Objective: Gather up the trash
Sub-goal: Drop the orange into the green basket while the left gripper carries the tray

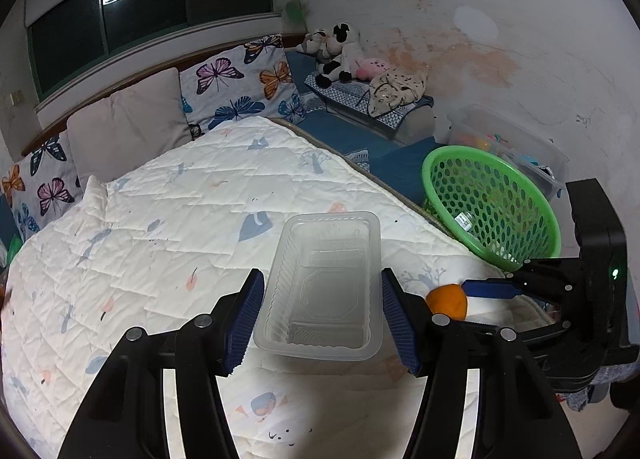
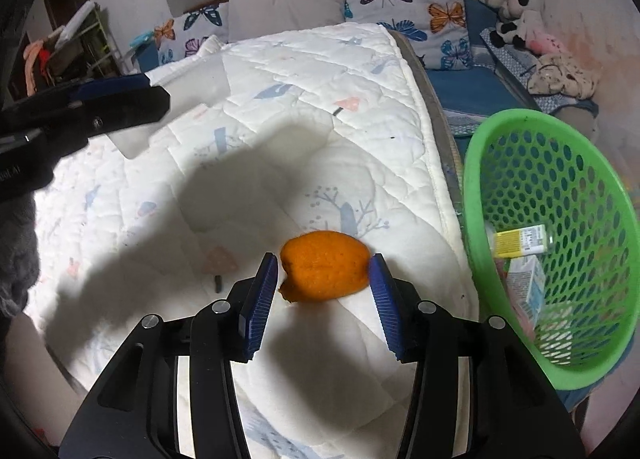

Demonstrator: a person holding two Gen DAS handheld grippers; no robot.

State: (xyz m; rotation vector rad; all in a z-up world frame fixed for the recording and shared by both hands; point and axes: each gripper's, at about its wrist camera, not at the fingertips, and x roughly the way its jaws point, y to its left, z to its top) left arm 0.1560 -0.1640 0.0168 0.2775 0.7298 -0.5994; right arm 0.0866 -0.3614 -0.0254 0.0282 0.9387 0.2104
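Observation:
A clear plastic tray point(image 1: 322, 283) lies on the white quilt between the fingers of my left gripper point(image 1: 322, 311), whose blue pads sit on both its long sides with small gaps. An orange peel point(image 2: 325, 272) lies on the quilt near the bed's right edge, between the open fingers of my right gripper point(image 2: 323, 299), not squeezed. The peel point(image 1: 447, 301) and the right gripper point(image 1: 492, 288) also show in the left wrist view. The left gripper point(image 2: 120, 99) with the tray point(image 2: 176, 107) shows at the left of the right wrist view.
A green perforated basket point(image 2: 500, 163) stands beside the bed on the right, holding cartons and paper. It also shows in the left wrist view point(image 1: 492, 203). Pillows line the headboard. Plush toys and a clear storage box point(image 1: 516, 147) sit by the far wall.

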